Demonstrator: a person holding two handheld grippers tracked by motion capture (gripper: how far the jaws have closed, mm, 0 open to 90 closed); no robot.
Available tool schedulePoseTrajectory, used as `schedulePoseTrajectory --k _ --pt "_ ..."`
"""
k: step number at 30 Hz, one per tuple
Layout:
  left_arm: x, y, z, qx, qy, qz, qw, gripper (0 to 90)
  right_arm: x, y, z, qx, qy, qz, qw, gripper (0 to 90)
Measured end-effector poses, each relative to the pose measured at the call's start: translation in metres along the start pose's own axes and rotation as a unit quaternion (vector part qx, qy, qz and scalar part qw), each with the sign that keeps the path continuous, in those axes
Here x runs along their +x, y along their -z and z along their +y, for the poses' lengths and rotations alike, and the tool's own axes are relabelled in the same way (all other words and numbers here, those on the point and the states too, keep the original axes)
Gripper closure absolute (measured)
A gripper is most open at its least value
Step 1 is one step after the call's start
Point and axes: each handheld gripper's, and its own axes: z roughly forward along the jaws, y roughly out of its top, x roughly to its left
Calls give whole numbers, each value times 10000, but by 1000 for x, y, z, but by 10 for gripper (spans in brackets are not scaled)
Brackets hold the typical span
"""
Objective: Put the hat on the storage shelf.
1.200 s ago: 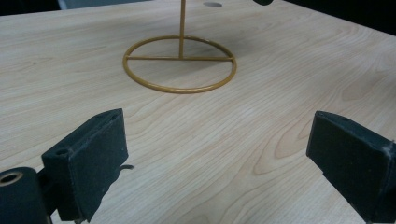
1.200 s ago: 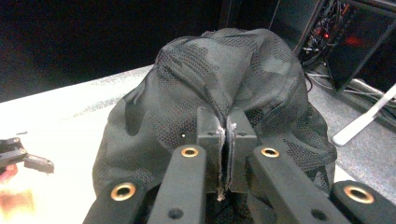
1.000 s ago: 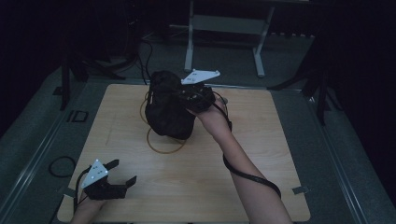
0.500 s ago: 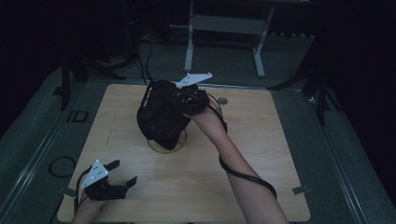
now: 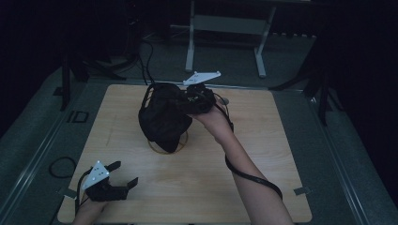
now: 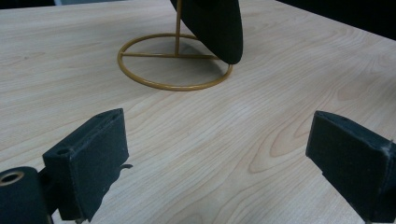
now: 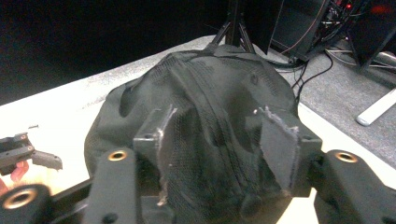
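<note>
My right gripper clamps a black cap over the gold wire stand at the table's centre, the brim hanging just above the ring; I judge the cap neither fully seated nor fully clear. My left gripper rests at 7 o'clock, jaws apart on nothing. No readable writing shows.

Light wood-grain tabletop with rounded corners, a gold wire stand with a ring base standing near its middle, a small round object lying near the far edge, too small to identify
</note>
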Motion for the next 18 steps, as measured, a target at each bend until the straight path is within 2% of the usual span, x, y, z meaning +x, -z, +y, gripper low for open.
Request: schedulePoseTrajectory --k 2,7,11,13,16,18 --pt "0 0 0 15 -11 15 10000 60 -2 4 -4 45 -34 97 9999 365" --pt "-1 -1 0 15 -11 0 10000 60 -3 9 -11 96 1 133 9999 285" --pt "-2 -2 0 48 -3 -2 10000 60 -5 16 -16 -74 -90 197 9997 212" --pt "-3 -3 0 65 -29 -1 10000 60 -5 20 -19 -115 -88 303 9994 165" --pt "-3 -3 0 75 -37 -1 10000 60 -6 25 -25 -186 -127 436 9988 150" --pt "-3 -3 0 88 -57 11 9999 60 -6 28 -30 -138 -55 485 9987 139"
